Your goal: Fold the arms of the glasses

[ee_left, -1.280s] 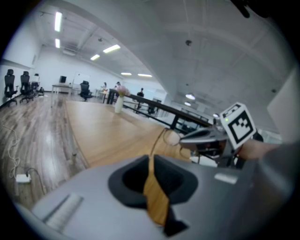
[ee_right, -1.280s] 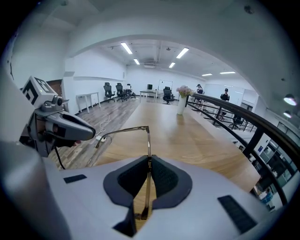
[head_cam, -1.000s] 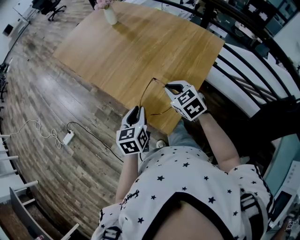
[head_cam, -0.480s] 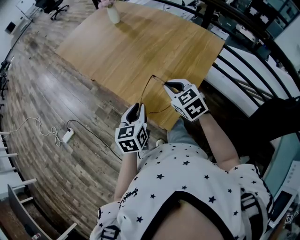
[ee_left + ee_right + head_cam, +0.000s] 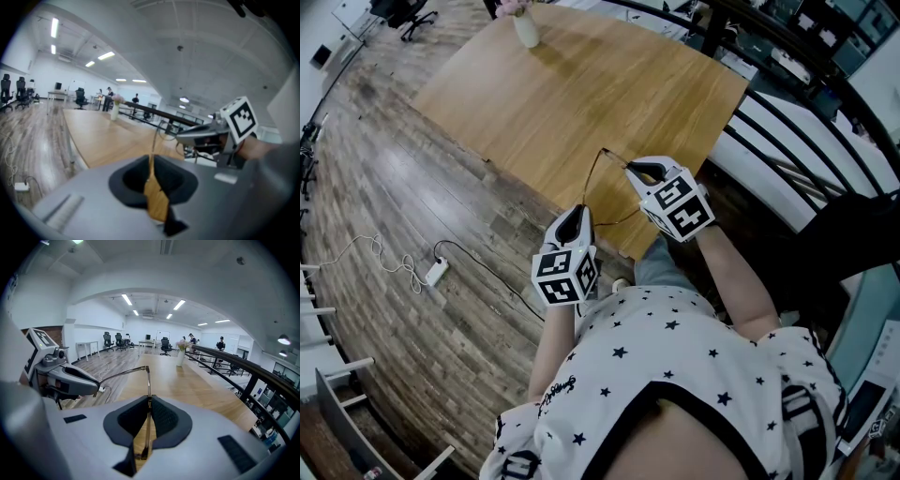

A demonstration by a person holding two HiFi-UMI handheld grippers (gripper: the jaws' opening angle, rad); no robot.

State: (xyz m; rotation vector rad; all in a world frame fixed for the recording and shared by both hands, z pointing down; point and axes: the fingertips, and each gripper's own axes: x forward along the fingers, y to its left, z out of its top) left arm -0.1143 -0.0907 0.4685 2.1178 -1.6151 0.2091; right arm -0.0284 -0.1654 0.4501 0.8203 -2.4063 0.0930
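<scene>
The thin, metal wire-framed glasses (image 5: 592, 178) hang in the air between the two grippers, over the near right corner of the light wooden desk (image 5: 581, 84), clear of its top. The left gripper (image 5: 574, 217) sits nearer the person, out over the edge of the desk. Its jaws have just been closing and are now drawn narrow, pinching the tip of one slim arm of the glasses (image 5: 153, 140), which runs up and away from them. The right gripper (image 5: 639, 171) is just beyond and to the right. Its jaws are pressed close together on the other thin bar of the glasses (image 5: 147, 380), which rises out of them to a bend. The grippers are near each other but apart. At the far left corner of the desk stands a white vase of pink flowers (image 5: 525, 28). A white power strip (image 5: 437, 273) lies on the wood-plank floor (image 5: 394, 187) to the left.
</scene>
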